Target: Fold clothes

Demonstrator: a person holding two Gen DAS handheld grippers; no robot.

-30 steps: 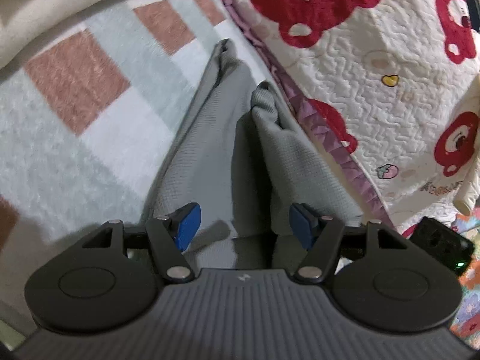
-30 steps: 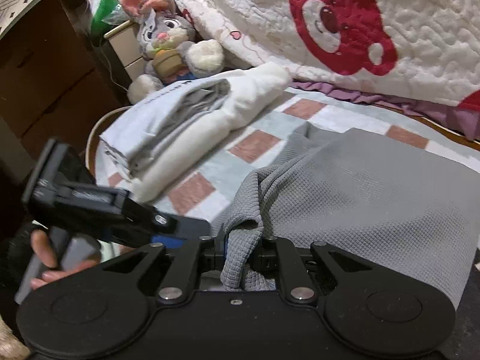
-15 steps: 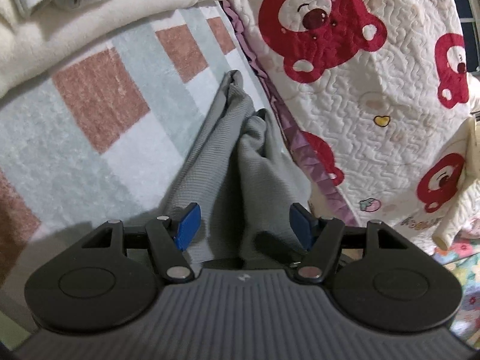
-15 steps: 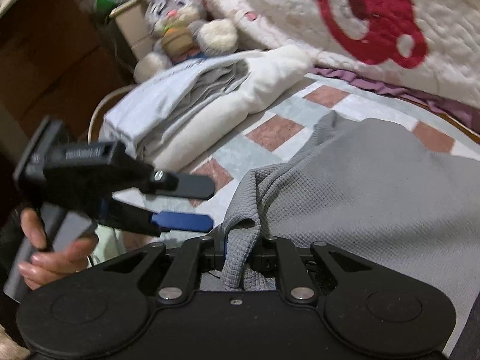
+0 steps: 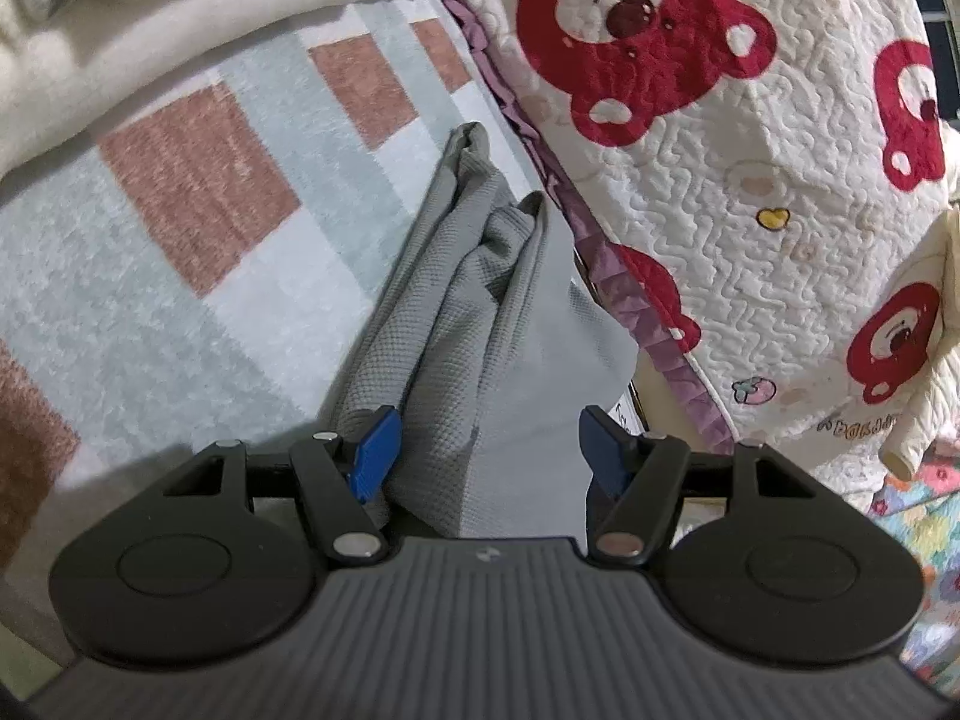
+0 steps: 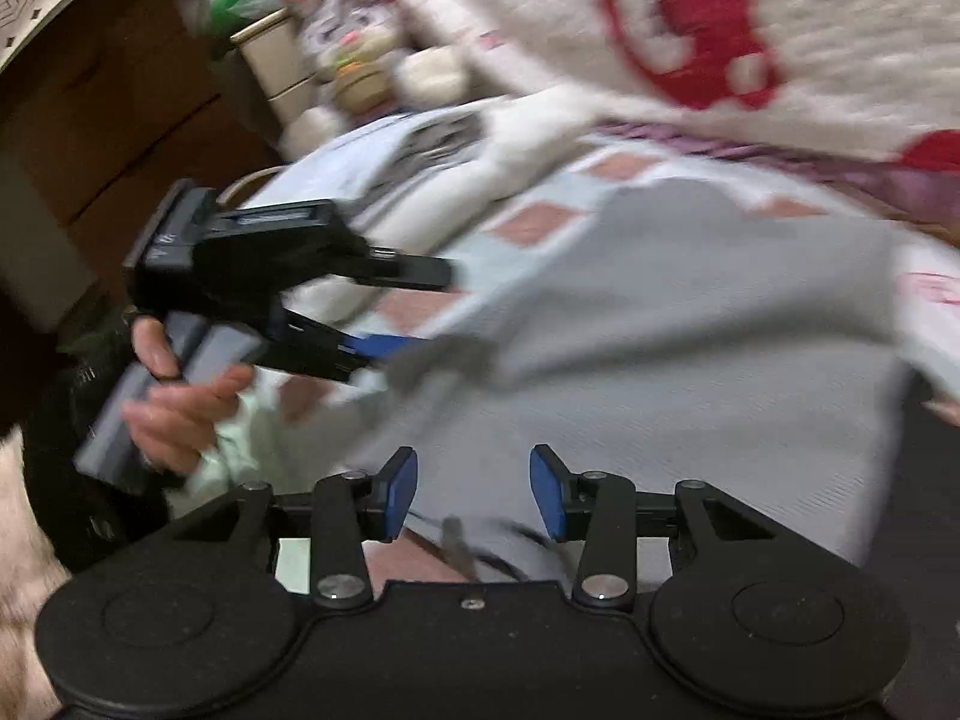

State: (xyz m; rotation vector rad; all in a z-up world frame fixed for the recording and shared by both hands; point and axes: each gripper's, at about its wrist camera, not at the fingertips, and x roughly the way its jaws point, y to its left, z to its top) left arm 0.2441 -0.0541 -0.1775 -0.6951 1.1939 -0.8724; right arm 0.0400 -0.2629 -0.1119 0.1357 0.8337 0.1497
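Observation:
A grey waffle-knit garment point(image 5: 480, 330) lies in long folds on the checked blanket point(image 5: 180, 228), running away toward the quilt. My left gripper point(image 5: 489, 459) is open, its blue pads point(image 5: 375, 459) on either side of the garment's near end. In the blurred right wrist view the garment point(image 6: 660, 330) lies spread out flat. My right gripper point(image 6: 474, 492) hangs open just above its near edge, holding nothing. A hand point(image 6: 180, 396) holds the left gripper point(image 6: 432, 309) at the garment's left corner, fingers apart.
A folded pile of white and grey clothes point(image 5: 180, 0) sits at the blanket's far end, with a plush toy point(image 6: 360, 60) behind it. A white quilt with red bears point(image 5: 750, 150) rises on the right. Dark wooden furniture point(image 6: 90, 90) stands to the left.
My right gripper has opened and let go of the grey garment's bunched edge, which has dropped flat. The left gripper has moved in around the garment's end, still open.

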